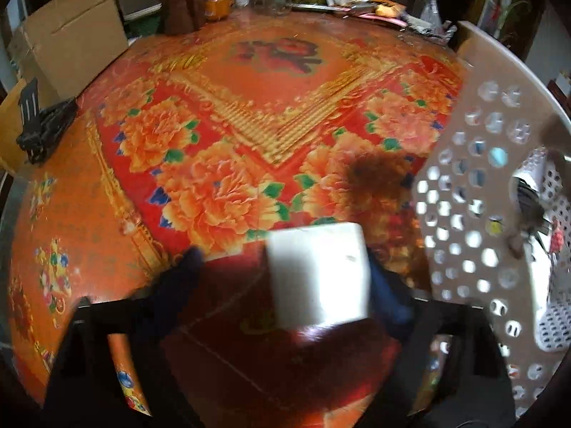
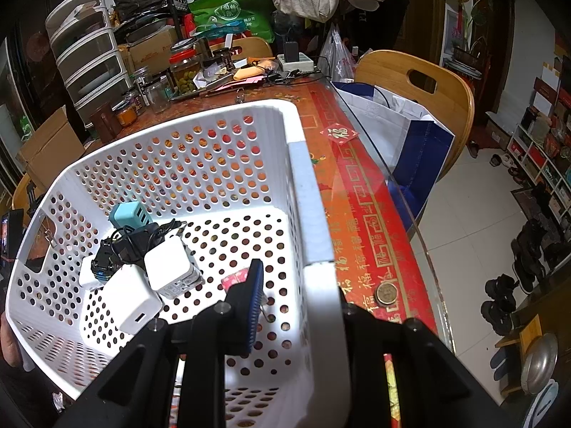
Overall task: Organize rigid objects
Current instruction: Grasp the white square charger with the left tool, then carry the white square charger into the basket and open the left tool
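Already, several small items lie inside the white perforated plastic basket [image 2: 185,164]: a pale teal multi-port charger block [image 2: 129,215] at the far left of the heap, a black tangled cable with plug [image 2: 128,246] draped over it, and glossy white cube-shaped power adapters [image 2: 167,267] piled nearer. That much of the sorting looks done.

One more piece is in hand. In the left wrist view a white squarish plastic block [image 1: 318,274], probably another adapter, sits between the left tongs [image 1: 285,278] just above the red and orange floral-patterned worktop [image 1: 249,135], close beside the basket's left wall. The picture is blurred, and while the right-hand finger seems to touch the block, a gap shows on the left side, so I cannot tell whether the tongs truly grip it or only straddle it; they stand at a middling width.

The right tongs [image 2: 303,306] are narrow and clamped over the basket's near right rim, one blue-padded finger [image 2: 254,303] inside the wall, apparently steadying or tilting the basket.

Judging from the open worktop, no other loose small item shows there, so this block may be among the last to go in; the jars and clutter at the far edge seem unrelated.
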Action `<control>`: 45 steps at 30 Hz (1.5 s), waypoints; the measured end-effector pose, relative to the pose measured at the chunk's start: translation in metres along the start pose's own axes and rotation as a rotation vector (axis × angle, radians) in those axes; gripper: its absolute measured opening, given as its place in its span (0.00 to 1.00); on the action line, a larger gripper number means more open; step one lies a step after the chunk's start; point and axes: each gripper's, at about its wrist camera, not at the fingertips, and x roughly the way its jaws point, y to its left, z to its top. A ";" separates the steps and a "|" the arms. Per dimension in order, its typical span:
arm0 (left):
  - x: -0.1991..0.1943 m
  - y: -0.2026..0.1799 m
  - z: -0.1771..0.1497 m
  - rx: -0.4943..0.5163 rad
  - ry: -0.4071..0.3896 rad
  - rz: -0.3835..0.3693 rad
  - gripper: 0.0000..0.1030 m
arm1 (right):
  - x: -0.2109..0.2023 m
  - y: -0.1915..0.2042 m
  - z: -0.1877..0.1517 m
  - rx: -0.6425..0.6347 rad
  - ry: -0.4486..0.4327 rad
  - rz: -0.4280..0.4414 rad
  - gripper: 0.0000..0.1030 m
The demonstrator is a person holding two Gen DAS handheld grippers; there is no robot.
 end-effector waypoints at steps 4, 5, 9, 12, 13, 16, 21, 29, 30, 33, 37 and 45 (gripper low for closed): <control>-0.014 0.004 -0.001 -0.038 -0.043 -0.007 0.41 | 0.000 -0.001 0.000 0.000 0.003 0.001 0.23; -0.023 0.009 -0.001 -0.066 -0.083 0.006 0.41 | 0.000 -0.001 0.000 0.000 0.003 0.003 0.23; -0.065 0.022 0.008 -0.089 -0.210 0.107 0.41 | 0.000 -0.002 -0.001 -0.003 0.006 0.000 0.23; -0.090 0.032 0.018 -0.096 -0.269 0.170 0.41 | 0.000 -0.003 -0.001 -0.006 0.004 0.005 0.23; -0.097 0.035 0.022 -0.100 -0.284 0.190 0.41 | 0.000 -0.003 -0.001 -0.006 0.004 0.006 0.23; -0.115 0.048 0.036 -0.119 -0.307 0.213 0.41 | 0.000 -0.002 -0.001 -0.009 0.006 0.007 0.23; -0.137 0.052 0.054 -0.106 -0.340 0.238 0.41 | -0.001 -0.001 -0.001 -0.015 0.007 0.008 0.23; -0.160 0.015 0.064 -0.037 -0.365 0.196 0.41 | -0.001 -0.001 0.000 -0.015 0.008 0.008 0.23; -0.162 0.011 0.065 -0.030 -0.366 0.193 0.42 | -0.001 -0.001 0.000 -0.014 0.008 0.008 0.23; -0.167 -0.007 0.066 -0.005 -0.371 0.183 0.42 | -0.001 0.000 0.000 -0.014 0.008 0.008 0.23; -0.170 -0.032 0.066 0.037 -0.376 0.165 0.42 | -0.001 0.000 0.000 -0.014 0.007 0.009 0.23; -0.165 -0.086 0.062 0.123 -0.355 0.128 0.42 | -0.001 0.001 -0.001 -0.016 0.007 0.009 0.23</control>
